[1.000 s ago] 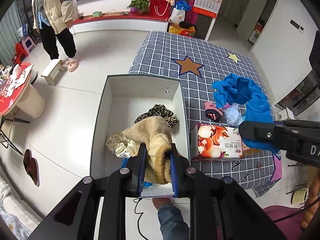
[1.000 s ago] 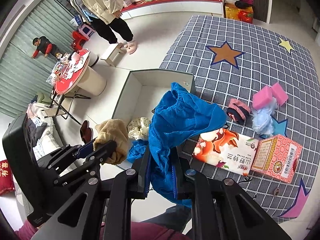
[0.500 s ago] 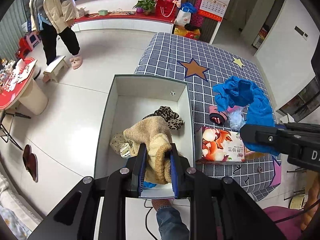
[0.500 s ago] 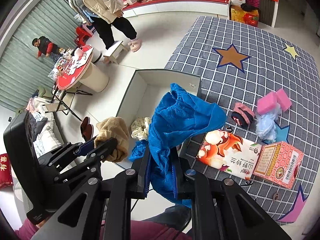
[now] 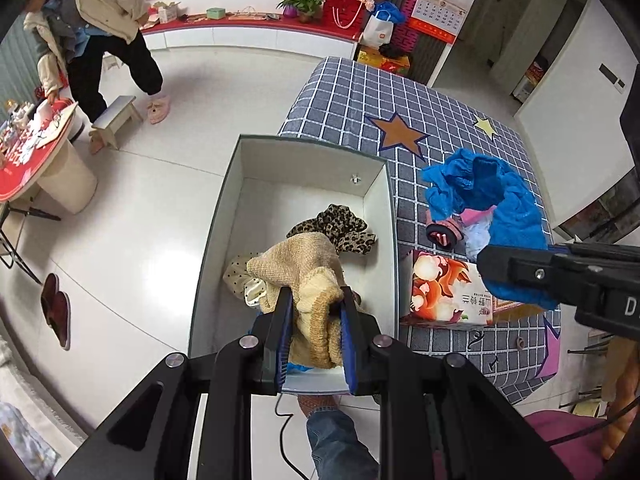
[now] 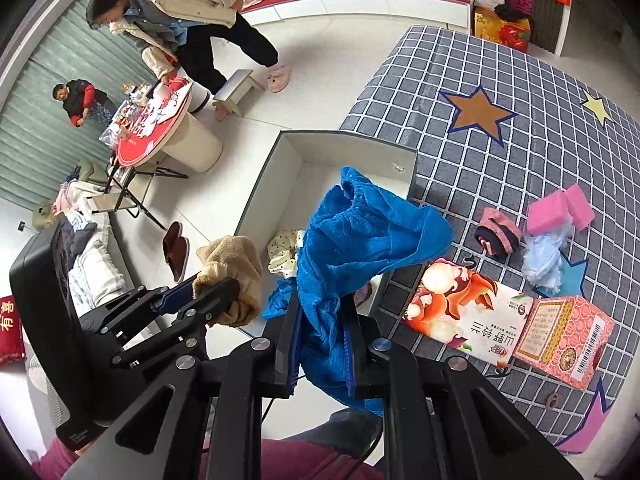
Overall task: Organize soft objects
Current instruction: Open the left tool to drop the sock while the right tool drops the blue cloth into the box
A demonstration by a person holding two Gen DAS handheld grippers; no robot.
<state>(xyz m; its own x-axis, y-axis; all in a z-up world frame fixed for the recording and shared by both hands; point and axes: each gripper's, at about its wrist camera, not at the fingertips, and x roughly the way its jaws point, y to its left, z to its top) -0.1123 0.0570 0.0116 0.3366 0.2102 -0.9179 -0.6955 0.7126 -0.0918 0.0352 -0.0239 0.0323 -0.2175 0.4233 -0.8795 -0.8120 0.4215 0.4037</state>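
Observation:
My left gripper is shut on a tan knitted garment and holds it above the near end of a white open box. The box holds a leopard-print cloth and a dotted cream cloth. My right gripper is shut on a blue cloth that hangs over the box's right edge. The left gripper also shows in the right wrist view, to the left, with the tan garment.
On the checked grey table cover lie a pink-and-black rolled item, pink sponges, a pale blue fluffy piece, a printed packet and a pink carton. A person stands on the white floor by a stool.
Both grippers have risen or drawn back a little with their cloths still held; the box and table look slightly farther. The standing person has bent toward the red round table.

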